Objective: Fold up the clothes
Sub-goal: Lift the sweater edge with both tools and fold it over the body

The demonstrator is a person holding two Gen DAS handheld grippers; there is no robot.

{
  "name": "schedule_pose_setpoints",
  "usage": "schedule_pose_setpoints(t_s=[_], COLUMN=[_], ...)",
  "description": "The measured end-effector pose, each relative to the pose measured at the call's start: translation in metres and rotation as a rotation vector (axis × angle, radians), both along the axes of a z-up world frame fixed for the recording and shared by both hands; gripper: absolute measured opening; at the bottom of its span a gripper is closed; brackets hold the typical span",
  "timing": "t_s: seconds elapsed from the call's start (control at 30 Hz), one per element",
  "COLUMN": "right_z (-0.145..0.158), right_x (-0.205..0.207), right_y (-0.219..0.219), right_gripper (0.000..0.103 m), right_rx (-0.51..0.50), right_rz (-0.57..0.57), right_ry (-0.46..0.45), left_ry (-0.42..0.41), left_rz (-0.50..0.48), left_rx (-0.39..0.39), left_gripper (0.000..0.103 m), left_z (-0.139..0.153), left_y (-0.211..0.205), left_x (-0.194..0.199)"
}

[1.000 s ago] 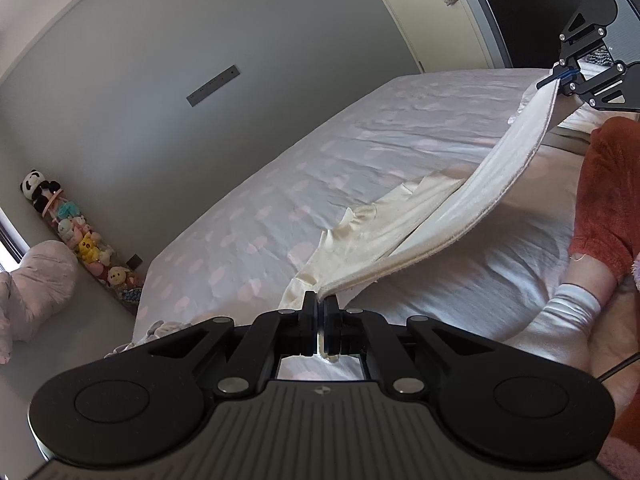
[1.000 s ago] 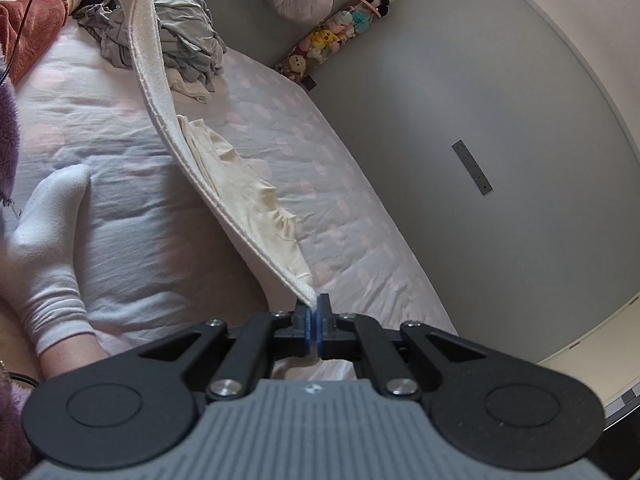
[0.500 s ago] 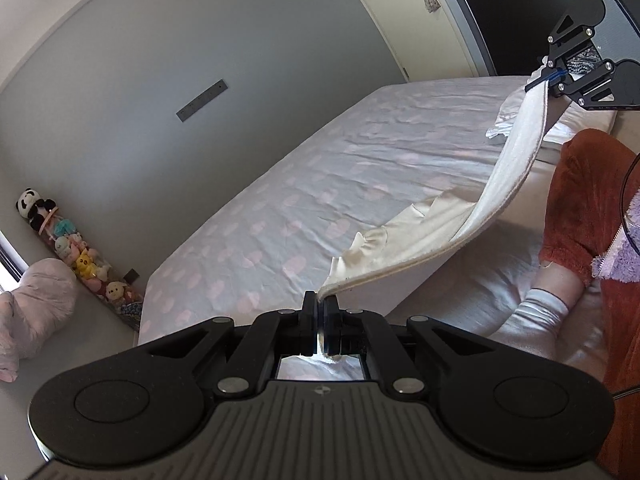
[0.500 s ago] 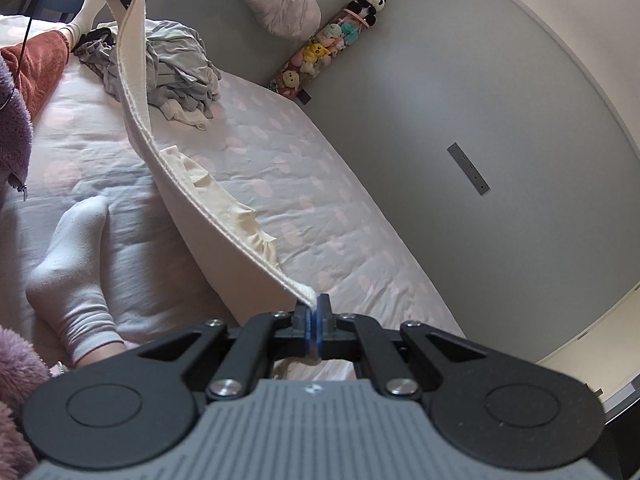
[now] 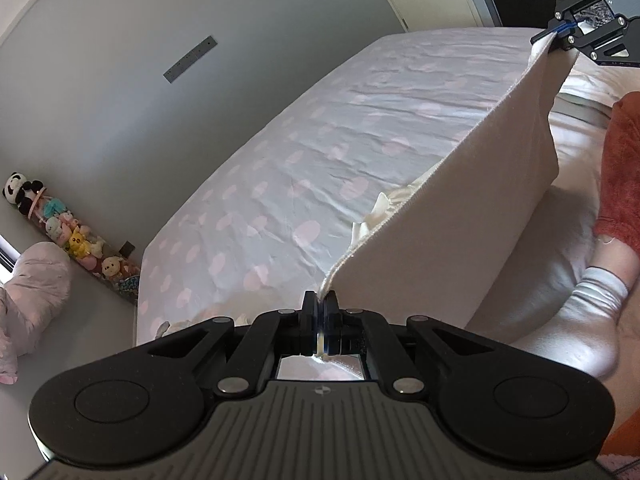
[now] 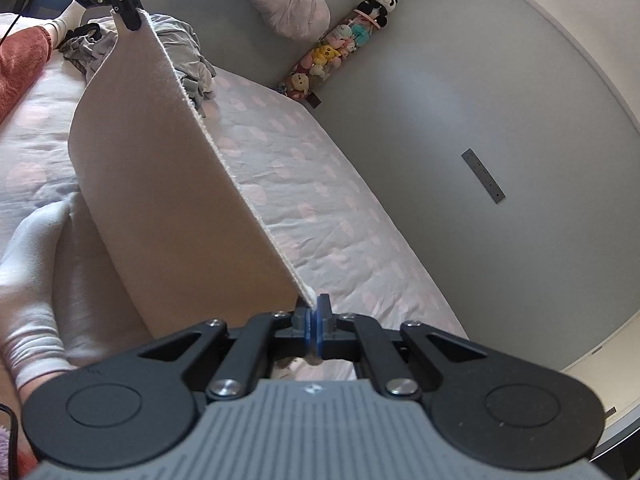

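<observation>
A cream garment (image 5: 460,216) (image 6: 172,184) hangs stretched between my two grippers above the bed (image 5: 320,140). My left gripper (image 5: 320,300) is shut on one corner of its top edge. My right gripper (image 6: 314,304) is shut on the opposite corner, and it shows at the top right of the left wrist view (image 5: 560,38). The left gripper shows at the top left of the right wrist view (image 6: 130,16). The cloth's top edge is taut and its lower part drapes down toward the sheet. A bunched fold (image 5: 380,216) shows behind the edge.
The bed sheet (image 6: 300,184) is pale with pink spots. A heap of grey clothes (image 6: 184,52) lies at one end. A person's socked foot (image 5: 592,320) (image 6: 32,264) and rust-red trouser leg (image 5: 624,184) rest on the bed. Plush toys (image 5: 76,240) line the grey wall.
Both grippers have lifted the garment and drawn it taut. It went from a sagging narrow strip to a broad sheet hanging face-on, mostly clear of the bed.
</observation>
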State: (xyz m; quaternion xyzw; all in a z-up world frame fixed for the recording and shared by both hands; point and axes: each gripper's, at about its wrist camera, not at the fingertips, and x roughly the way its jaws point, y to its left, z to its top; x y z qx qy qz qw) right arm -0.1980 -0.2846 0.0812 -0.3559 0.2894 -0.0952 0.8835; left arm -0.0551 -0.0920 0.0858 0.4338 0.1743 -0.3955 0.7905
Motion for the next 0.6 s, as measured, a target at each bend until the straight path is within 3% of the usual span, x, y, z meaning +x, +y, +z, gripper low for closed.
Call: schedule_pose_setpoints(t_s=[0.23,0.6], right_z=[-0.015,-0.065], right_x=[0.066,0.168], right_y=[-0.036,-0.086], right_gripper=[0.003,0.003], right_rx=[0.019,0.080], right_rz=[0.000,-0.017], right_ry=[0.029,0.102], left_ry=[-0.027,0.075], left_rz=[-0.010,0.006], left_rx=[0.061,0.143], left_gripper=[0.001,0.001], left_z=[-0.025,-0.086], left_y=[-0.037,-0.083], left_x=[0.048,0.140])
